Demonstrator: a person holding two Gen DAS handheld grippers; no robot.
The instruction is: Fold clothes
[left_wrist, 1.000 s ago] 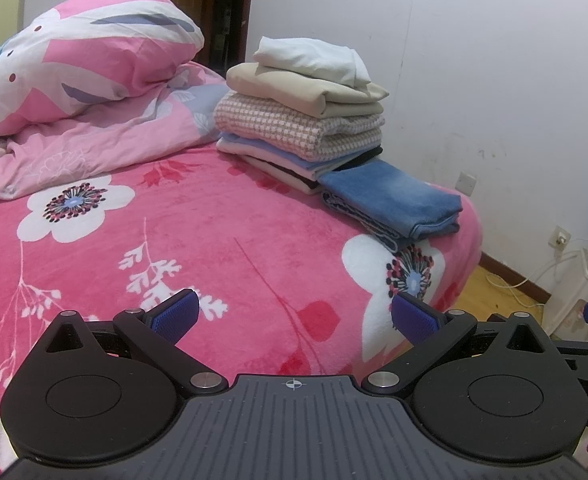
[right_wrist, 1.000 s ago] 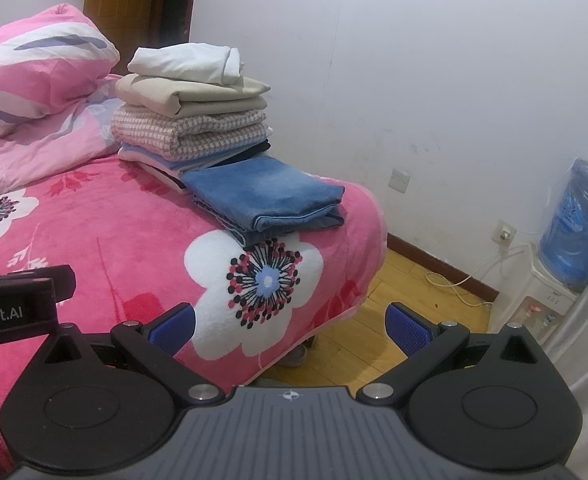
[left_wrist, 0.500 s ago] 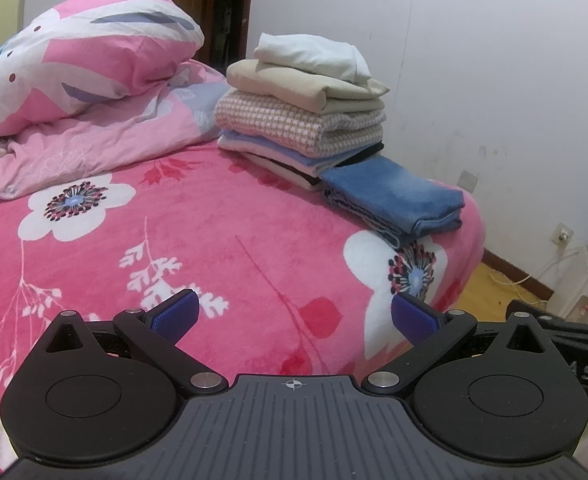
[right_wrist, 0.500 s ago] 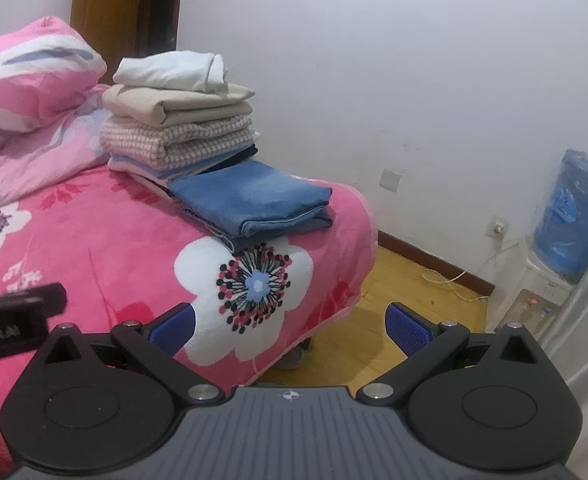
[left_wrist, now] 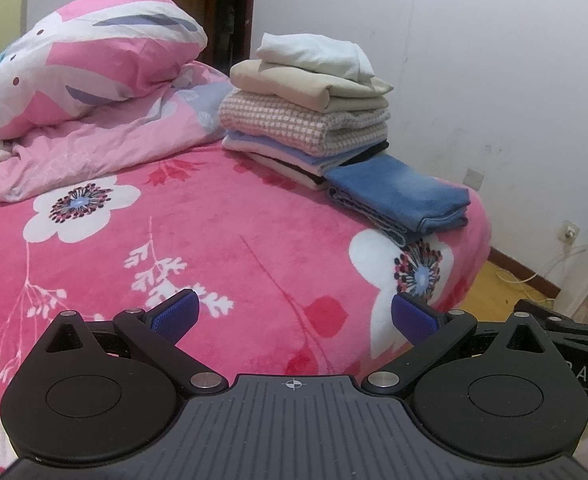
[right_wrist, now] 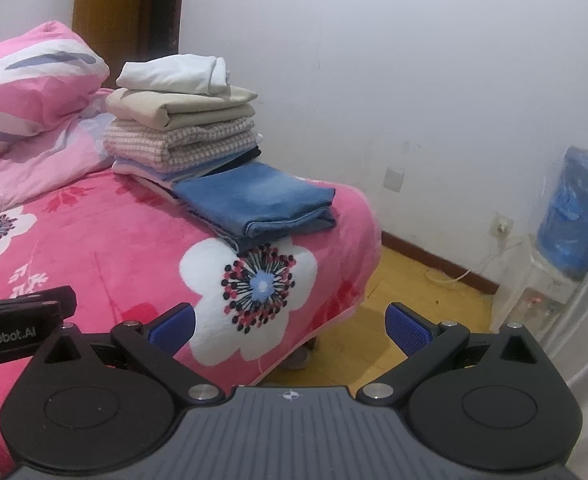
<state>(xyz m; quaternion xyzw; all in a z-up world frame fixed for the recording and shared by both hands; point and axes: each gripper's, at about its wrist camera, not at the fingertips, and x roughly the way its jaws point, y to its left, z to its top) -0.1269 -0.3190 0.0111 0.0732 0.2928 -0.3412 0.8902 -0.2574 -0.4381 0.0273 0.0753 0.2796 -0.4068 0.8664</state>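
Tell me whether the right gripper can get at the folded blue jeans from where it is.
Probably yes. The right gripper is open and empty, and the folded blue jeans lie uncovered at the bed's near corner, beside the taller clothes stack. Only bare blanket lies between.

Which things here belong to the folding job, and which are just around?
Job:
- tall stack of folded clothes
- folded blue denim garment
- open left tongs
- open right tongs

Around:
- pink patterned pillow
- blue water bottle
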